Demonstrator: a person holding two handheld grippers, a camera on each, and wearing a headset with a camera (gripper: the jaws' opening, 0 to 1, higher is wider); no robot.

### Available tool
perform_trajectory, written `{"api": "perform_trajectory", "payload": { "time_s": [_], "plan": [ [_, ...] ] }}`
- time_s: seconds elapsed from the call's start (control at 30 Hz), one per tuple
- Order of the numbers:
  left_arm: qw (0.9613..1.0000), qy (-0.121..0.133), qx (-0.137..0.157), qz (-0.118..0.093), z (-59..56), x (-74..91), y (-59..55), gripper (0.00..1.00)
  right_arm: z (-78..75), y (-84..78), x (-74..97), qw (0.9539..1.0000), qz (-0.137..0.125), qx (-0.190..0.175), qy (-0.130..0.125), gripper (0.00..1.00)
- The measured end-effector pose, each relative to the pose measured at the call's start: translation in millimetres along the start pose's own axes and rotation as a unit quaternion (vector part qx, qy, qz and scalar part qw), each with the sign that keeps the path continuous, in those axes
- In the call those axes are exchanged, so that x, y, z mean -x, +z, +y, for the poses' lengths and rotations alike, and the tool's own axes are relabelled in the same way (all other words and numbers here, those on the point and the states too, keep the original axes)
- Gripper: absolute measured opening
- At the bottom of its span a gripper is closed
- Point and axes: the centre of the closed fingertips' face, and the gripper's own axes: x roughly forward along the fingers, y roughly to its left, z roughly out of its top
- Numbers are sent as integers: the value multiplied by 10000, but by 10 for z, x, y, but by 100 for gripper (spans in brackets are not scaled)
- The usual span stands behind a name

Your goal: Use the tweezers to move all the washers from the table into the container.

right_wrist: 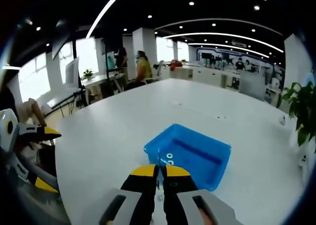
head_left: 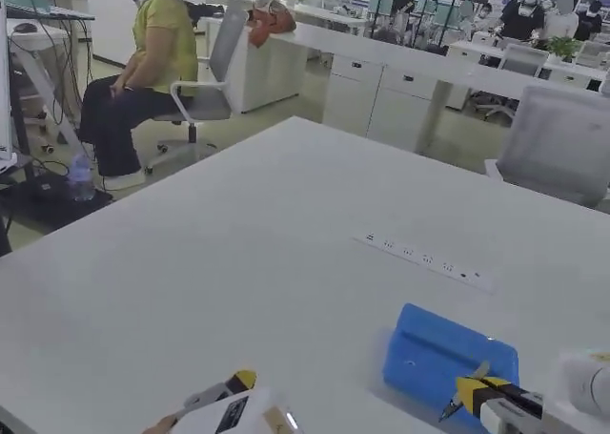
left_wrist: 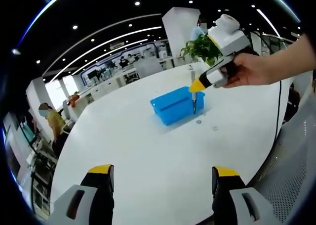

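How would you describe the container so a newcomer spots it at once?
Find the big white table. On it, between the socket strip and the near edge, sits the container. It is an open rectangular tray, the only blue thing there.

The head view looks forward and down across the wide white tabletop [head_left: 238, 262], the blue rectangular plastic container [head_left: 448, 353] at its lower right. The left gripper view sits low, facing that container from well off; the right gripper view hangs near above it. All three share it.
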Motion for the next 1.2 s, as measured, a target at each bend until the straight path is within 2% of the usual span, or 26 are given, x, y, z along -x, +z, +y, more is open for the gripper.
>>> {"api": "perform_trajectory", "payload": {
  "time_s": [0.27,0.4,0.8,1.03,1.2],
  "plan": [
    [10000,-29,-47,39,-16,-5,-12,83,-10,-137,-48,9998,169,-9,-57,1],
    [10000,-25,-37,48,-12,-6,-16,83,-5,-213,-72,9995,271,114,-90,1],
    [10000,-31,-54,72,-15,-12,-23,83,-1,-171,-78,9997,202,58,-127,1],
    [9999,-30,-67,95,-19,-13,-28,83,3,-232,-47,9996,213,88,-130,1],
    [9999,-46,-98,94,-30,-11,-25,83,56,-256,-11,9982,303,524,-31,0]
  ]
}}
